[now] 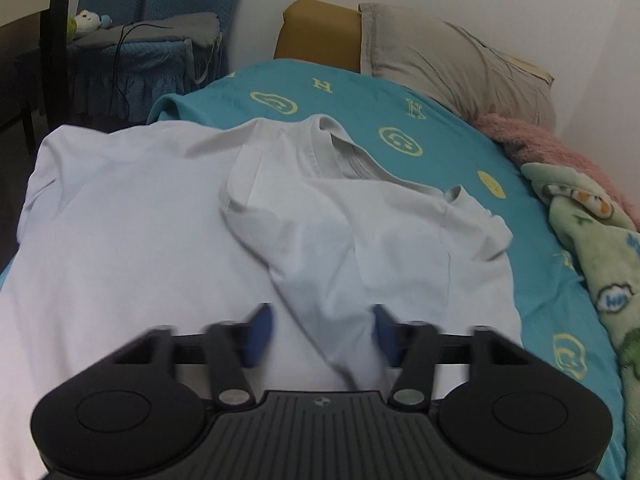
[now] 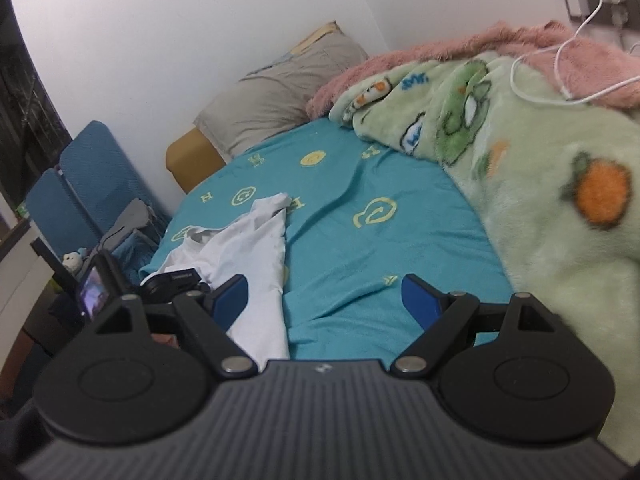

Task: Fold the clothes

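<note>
I've got the white T-shirt (image 1: 168, 216) spread across the near half of the teal bedsheet (image 1: 400, 120), collar toward the headboard end, and it isn't flat: the right sleeve and shoulder are thrown inward over the chest, leaving a raised ridge of cloth that runs down toward me. My left gripper (image 1: 322, 330) sits right over the low end of that ridge, blue pads to either side of it with a gap showing on both sides, so the jaws are partly spread and straddling the fold, not pinching it as far as I can see. I read that as lining up to take hold of the bunched cloth there, since a ridge gives the pads something to bite that flat fabric wouldn't. Over on the other side, my right gripper (image 2: 324, 300) is spread wide and empty above bare sheet, just beside the shirt's right edge (image 2: 264, 248), which lies under its left pad in that view. That looks like a waiting position, close enough to grab the edge or pin it. The green fleece blanket (image 2: 540, 208) and the pink blanket (image 2: 440, 52) are heaped against the wall, with a white charging cable (image 2: 536, 68) draped on them, and the grey pillow (image 1: 452, 60) is up at the head, all kept off the working patch so the shirt has room. Folding has hardly started, I'd say.
</note>
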### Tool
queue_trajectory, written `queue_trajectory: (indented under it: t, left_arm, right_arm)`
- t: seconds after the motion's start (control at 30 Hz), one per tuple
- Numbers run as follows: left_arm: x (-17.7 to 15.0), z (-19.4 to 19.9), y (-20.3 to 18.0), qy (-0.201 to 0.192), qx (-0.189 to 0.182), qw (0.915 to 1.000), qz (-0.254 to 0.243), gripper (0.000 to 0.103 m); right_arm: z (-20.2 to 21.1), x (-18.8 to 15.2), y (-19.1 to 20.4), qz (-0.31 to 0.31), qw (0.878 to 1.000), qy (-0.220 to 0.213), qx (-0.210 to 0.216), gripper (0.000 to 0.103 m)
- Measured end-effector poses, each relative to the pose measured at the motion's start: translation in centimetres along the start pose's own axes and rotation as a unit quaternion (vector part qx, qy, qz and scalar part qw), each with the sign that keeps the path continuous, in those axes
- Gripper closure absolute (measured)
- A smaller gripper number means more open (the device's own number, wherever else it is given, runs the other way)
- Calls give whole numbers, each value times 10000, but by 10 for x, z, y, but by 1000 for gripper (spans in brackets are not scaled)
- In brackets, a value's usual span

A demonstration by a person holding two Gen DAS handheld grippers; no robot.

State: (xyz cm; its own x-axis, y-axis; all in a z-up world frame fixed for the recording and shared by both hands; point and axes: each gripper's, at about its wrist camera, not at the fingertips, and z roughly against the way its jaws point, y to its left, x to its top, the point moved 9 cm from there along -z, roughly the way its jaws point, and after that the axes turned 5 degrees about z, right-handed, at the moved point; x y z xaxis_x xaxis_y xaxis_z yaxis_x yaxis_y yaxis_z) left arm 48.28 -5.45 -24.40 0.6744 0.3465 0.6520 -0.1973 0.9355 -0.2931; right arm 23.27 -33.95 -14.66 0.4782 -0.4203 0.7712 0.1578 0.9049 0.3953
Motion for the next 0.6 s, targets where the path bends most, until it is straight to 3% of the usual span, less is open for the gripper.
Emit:
queue_trajectory:
  t: [0.03, 0.1, 0.2, 0.23, 0.3, 0.37, 0.47, 0.6]
  left_arm:
    - [3, -6, -2, -13, -14, 10000, -27, 100]
    - [13, -9, -9, -245, 203, 9988, -376, 99]
    - [23, -5, -19, -750, 677, 9885, -1129, 99]
    - [20, -5, -20, -687, 684, 9887, -1145, 97]
    - [12, -5, -18, -473, 634, 9914, -1044, 87]
    - [-1, 6, -12, -224, 471, 9955, -792, 61]
    - [-24, 45, -8, 103, 62, 9977, -672, 46]
    - [-74, 129, 18, 840, -405, 9951, -342, 38]
  right_arm:
    - [-5, -1, 0, -17, 10000, 39, 39, 18]
    - [-13, -4, 1, 26, 9999, 117, 24, 18]
    - [-19, -10, 4, 114, 9997, 230, 33, 18]
    - [-20, -11, 5, 149, 9996, 249, 34, 18]
    - [-21, -12, 7, 203, 9994, 269, 40, 18]
    - [-21, -13, 9, 244, 9993, 276, 51, 18]
    - [-20, -13, 13, 296, 9991, 277, 76, 18]
    - [-14, -12, 15, 313, 9990, 267, 161, 18]
